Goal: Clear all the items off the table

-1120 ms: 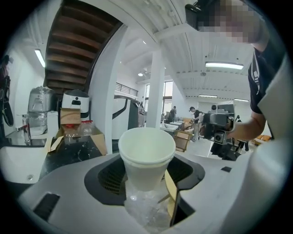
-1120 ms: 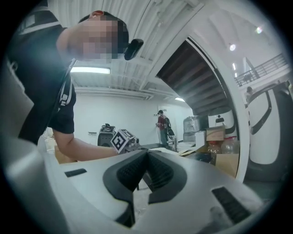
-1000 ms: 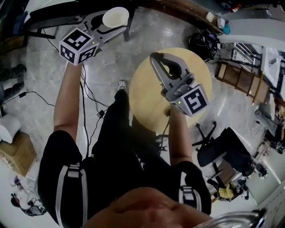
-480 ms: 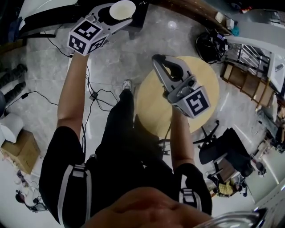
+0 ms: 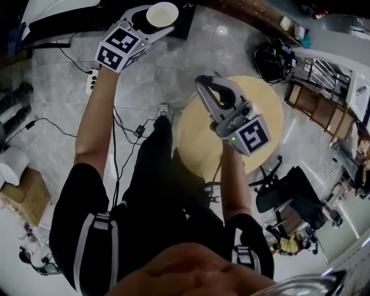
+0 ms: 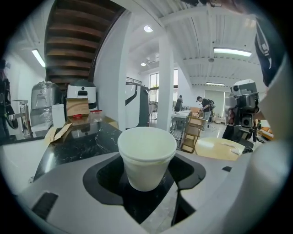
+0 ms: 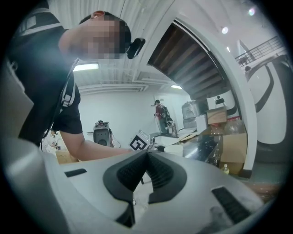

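Observation:
My left gripper [image 5: 155,18] reaches out over a black marble counter [image 5: 186,18] at the top of the head view. A white paper cup [image 5: 162,13] stands upright between its jaws. In the left gripper view the cup [image 6: 146,157] fills the gap, and the left gripper [image 6: 147,176] has just been opening slightly while its jaws still touch the cup's sides. My right gripper [image 5: 202,80] is shut on nothing above the near edge of the round wooden table [image 5: 263,101]. Its ribbed pads meet in the right gripper view [image 7: 146,154].
The black counter [image 6: 75,139] carries a cardboard box [image 6: 77,107] and bottles at its far end. Cables [image 5: 118,130] trail over the grey floor. An office chair [image 5: 289,199] and a wooden rack [image 5: 318,104] stand right of the table. A box [image 5: 26,196] sits at the left.
My left gripper has carried the cup to the right and lower, over the black counter. The right gripper has sunk a little above the round table and stays shut.

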### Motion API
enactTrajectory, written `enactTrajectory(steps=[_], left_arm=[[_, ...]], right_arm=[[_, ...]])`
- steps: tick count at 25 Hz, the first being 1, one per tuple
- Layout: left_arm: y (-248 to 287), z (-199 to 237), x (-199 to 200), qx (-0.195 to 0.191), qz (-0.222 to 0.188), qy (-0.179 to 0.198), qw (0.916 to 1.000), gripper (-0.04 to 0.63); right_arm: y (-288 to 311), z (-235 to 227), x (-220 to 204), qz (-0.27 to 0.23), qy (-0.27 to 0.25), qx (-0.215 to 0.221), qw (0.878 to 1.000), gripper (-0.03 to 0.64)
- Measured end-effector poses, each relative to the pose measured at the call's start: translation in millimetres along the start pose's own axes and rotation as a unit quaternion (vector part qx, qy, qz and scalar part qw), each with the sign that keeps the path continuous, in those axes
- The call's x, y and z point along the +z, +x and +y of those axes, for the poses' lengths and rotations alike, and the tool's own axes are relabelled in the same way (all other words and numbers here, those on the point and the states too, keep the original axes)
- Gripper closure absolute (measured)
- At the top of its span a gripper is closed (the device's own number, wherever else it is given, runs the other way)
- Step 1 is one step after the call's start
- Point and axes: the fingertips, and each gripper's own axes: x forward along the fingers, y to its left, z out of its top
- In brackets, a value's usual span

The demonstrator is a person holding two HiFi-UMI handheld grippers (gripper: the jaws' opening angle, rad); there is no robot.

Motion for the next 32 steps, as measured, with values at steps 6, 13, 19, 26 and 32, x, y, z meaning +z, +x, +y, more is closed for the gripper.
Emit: enactTrajectory(steps=[6, 13, 19, 26, 32], left_arm=[[0, 10, -1, 0.022, 0.001, -0.006, 0.9997, 0.213], [-8, 9, 2, 0.032, -0.006, -0.026, 0.9991, 0.193], [-77, 11, 2, 0.086, -0.034, -0.055, 0.9942, 0.319], [-152, -78, 18, 0.103, -0.097, -0.092, 0.9857, 0.52], [-187, -202, 46, 0.078, -0.117, -0.085, 0.9865, 0.581]], right_arm=[[-4, 4, -1, 0.003, -0.003, 0.004, 1.0, 0.614], [-26, 16, -5, 0.002, 0.002, 0.0, 1.0, 0.614], [-43, 34, 15, -0.01, -0.015, 0.003, 1.0, 0.614], [-101, 78, 39, -0.035, -0.048, 0.017, 0.998, 0.614], [-182, 130, 41, -0.056, -0.074, 0.035, 0.995, 0.614]])
